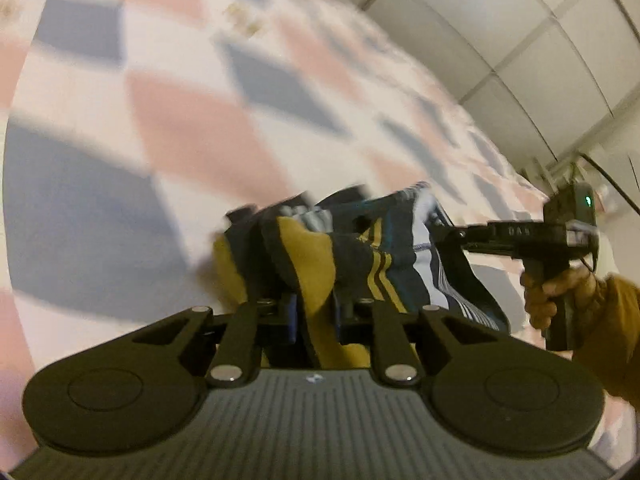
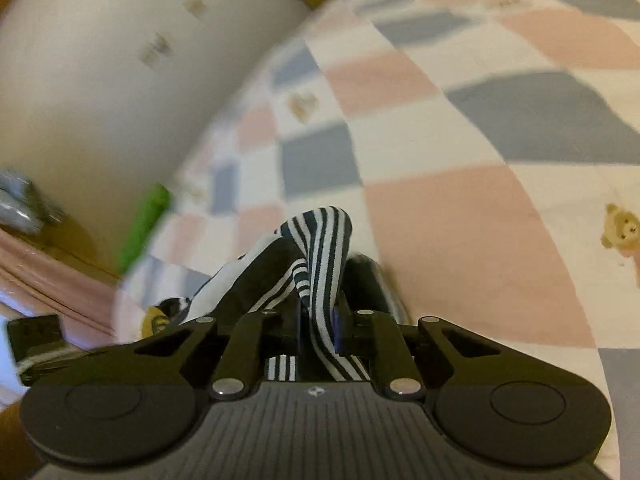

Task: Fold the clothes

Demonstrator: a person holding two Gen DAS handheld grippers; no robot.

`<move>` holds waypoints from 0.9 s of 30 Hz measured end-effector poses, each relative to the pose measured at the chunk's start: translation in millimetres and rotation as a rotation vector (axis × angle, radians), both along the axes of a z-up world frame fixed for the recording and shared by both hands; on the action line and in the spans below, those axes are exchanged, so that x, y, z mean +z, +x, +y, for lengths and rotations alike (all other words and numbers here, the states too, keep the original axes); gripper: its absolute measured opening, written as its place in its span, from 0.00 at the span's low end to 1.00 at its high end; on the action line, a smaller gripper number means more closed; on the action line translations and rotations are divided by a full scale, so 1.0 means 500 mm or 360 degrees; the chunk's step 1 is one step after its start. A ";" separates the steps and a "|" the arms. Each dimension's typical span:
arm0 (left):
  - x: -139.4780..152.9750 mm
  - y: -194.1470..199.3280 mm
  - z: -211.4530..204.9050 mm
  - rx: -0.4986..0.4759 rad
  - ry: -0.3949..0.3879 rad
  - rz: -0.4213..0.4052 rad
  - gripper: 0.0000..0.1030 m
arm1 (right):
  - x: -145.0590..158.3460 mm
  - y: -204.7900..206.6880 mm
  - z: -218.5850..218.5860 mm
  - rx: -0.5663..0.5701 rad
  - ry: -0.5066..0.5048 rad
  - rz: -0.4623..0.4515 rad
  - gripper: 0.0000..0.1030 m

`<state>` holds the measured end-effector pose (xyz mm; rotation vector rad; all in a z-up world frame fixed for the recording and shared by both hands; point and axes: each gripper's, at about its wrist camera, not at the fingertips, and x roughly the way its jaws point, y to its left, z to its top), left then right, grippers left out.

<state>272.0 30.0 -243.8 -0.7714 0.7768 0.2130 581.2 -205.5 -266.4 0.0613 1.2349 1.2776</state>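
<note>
A garment in mustard, dark navy and white stripes (image 1: 360, 256) hangs bunched between both grippers above a checked bed sheet (image 1: 168, 120). My left gripper (image 1: 316, 312) is shut on a mustard and dark fold of it. The other gripper's body (image 1: 532, 236) shows at the right in the left wrist view, gripped by a hand in a mustard sleeve, its tip against the garment's white part. In the right wrist view my right gripper (image 2: 318, 320) is shut on a black-and-white striped fold (image 2: 324, 248); a mustard patch (image 2: 154, 322) hangs lower left.
The sheet (image 2: 460, 208) of pink, grey-blue and white squares with small bear prints covers the bed. A pale wall (image 2: 100, 80) runs along the bed's edge, with a green object (image 2: 144, 224) beside it. Panelled doors (image 1: 520, 40) stand beyond the bed.
</note>
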 end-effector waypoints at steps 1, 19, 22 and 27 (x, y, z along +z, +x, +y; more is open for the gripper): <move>-0.018 -0.001 0.011 0.0038 -0.0058 0.0015 0.15 | -0.015 -0.001 0.018 0.0004 -0.0075 -0.0014 0.13; 0.086 0.008 -0.030 0.0073 0.0189 0.0176 0.15 | -0.019 -0.018 0.031 -0.0079 -0.0215 -0.0192 0.46; 0.130 -0.016 -0.049 0.0151 0.0346 0.0159 0.13 | 0.021 -0.024 0.007 -0.0095 -0.0209 -0.0363 0.49; 0.155 0.023 -0.088 -0.0105 0.0332 -0.0003 0.14 | 0.067 -0.030 -0.071 -0.0126 -0.0017 -0.0362 0.47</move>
